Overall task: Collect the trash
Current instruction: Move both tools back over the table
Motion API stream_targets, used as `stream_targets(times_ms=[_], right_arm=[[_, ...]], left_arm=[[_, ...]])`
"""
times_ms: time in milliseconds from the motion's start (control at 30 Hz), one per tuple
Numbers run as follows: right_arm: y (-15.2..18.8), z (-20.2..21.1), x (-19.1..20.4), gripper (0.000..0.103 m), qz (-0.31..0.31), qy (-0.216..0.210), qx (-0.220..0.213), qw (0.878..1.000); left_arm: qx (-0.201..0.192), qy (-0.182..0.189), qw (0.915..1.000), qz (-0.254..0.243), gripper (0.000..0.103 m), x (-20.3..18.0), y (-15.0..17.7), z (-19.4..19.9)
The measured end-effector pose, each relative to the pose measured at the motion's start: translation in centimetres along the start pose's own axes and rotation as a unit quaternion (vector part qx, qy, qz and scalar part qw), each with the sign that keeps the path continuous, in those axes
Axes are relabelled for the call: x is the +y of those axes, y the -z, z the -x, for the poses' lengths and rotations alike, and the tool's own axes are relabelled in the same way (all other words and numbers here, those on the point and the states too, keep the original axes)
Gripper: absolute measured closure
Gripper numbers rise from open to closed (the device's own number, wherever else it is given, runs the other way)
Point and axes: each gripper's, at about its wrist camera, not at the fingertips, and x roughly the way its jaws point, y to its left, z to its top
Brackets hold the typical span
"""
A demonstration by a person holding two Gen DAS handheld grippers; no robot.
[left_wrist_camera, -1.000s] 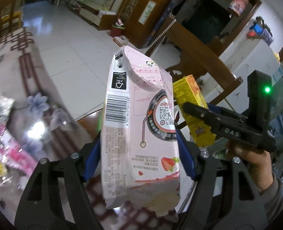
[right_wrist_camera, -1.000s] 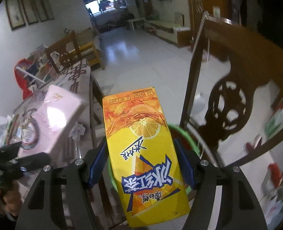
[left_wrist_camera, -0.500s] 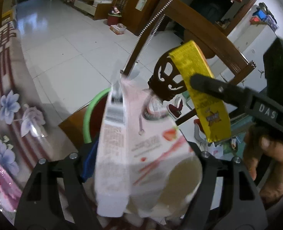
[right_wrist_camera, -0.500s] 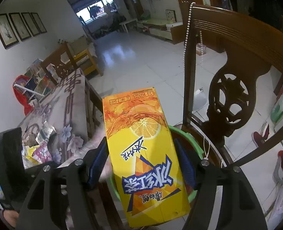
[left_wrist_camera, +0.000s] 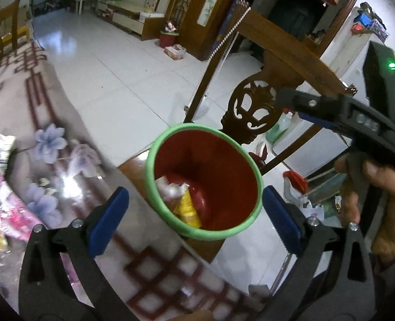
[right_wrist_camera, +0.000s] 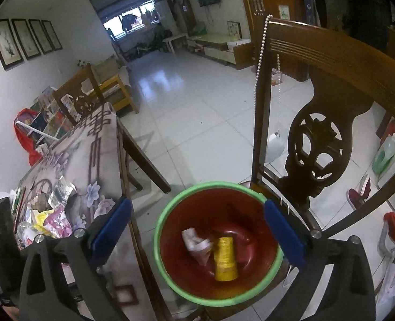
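Two grippers: both over the red bin, both empty.
Left gripper (left_wrist_camera: 196, 214): jaws spread wide, having just been opening; nothing lies between the blue pads (left_wrist_camera: 107, 220); it points down at the bin's mouth.
Right gripper (right_wrist_camera: 197, 230): jaws spread wide, likewise just opened; nothing between its pads; the bin's rim shows between them. In the left wrist view it appears at the right edge, held by a hand (left_wrist_camera: 379, 200).
Red bin (right_wrist_camera: 170, 254): round, red inside, green rim; it stands on the seat of a wooden chair (right_wrist_camera: 315, 144), beside the table edge.
Yellow drink carton (right_wrist_camera: 225, 258): lies on the bin's floor, lengthwise.
Pink-white carton (right_wrist_camera: 196, 243): crumpled, on the bin's floor, touching the yellow carton's left side.
Table (right_wrist_camera: 101, 139): covered by a floral cloth, left of the bin.
Remaining trash (right_wrist_camera: 51, 214): foil and pink wrappers piled on the table, well apart from the bin.
Floor (right_wrist_camera: 197, 112): white glossy tile beyond the chair.
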Motion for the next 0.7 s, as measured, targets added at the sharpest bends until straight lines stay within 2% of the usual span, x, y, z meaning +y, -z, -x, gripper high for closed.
stream_targets(times_ms=[233, 433, 700], right_arm=[[0.5, 0.8, 3.8, 0.007, 0.014, -0.013, 0.0, 1.0], [2.4, 1.4, 11.0, 0.007, 0.076, -0.041, -0.003, 0.996], [5.6, 1.2, 19.9, 0.007, 0.148, -0.081, 0.014, 0.986]], left_arm=[[-0.045, -0.022, 0.9986, 0.016, 0.005, 1.2, 1.8, 6.5], [-0.077, -0.062, 0.9942, 0.043, 0.005, 4.2, 4.9, 13.4], [-0.102, -0.128, 0.9813, 0.101, 0.005, 11.1, 10.9, 22.5]])
